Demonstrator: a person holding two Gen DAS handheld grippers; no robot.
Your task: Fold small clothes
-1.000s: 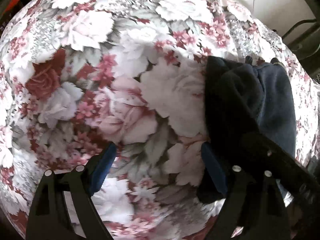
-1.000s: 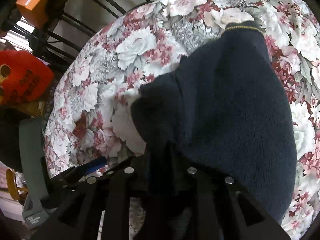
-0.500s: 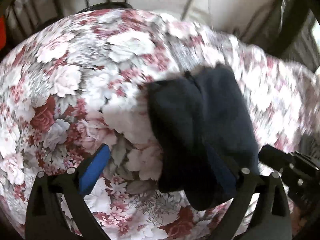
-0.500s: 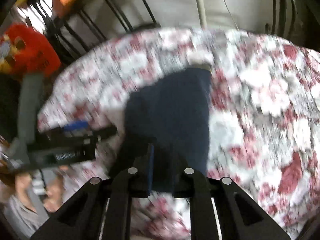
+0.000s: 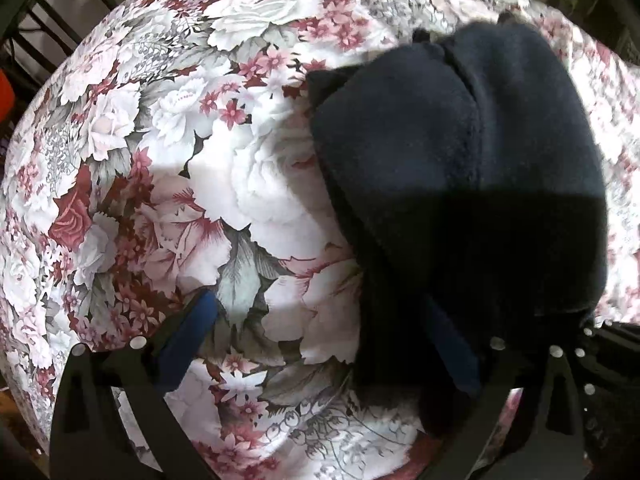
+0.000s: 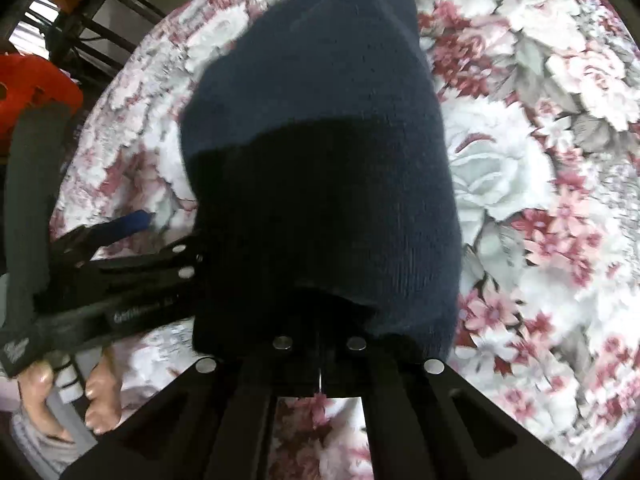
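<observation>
A small dark navy fleece garment (image 5: pixel 452 168) lies folded on the floral tablecloth (image 5: pixel 192 160); it also shows in the right wrist view (image 6: pixel 320 120). My left gripper (image 5: pixel 320 336) is open, its blue-padded fingers (image 5: pixel 188 332) spread wide; the right finger lies against the garment's near left edge. My right gripper (image 6: pixel 320 340) is shut on the garment's near edge, the cloth draped over its tips. The left gripper shows in the right wrist view (image 6: pixel 132 236) at the garment's left side.
Black metal rack bars (image 6: pixel 100 20) and an orange-red object (image 6: pixel 36 84) stand beyond the table's left edge. A hand holds the left gripper's handle (image 6: pixel 68 380). Bare floral cloth (image 6: pixel 540 200) lies to the right of the garment.
Both grippers swung out and came back close over the garment. The right gripper has stayed shut on the cloth. The left gripper has stayed open.
</observation>
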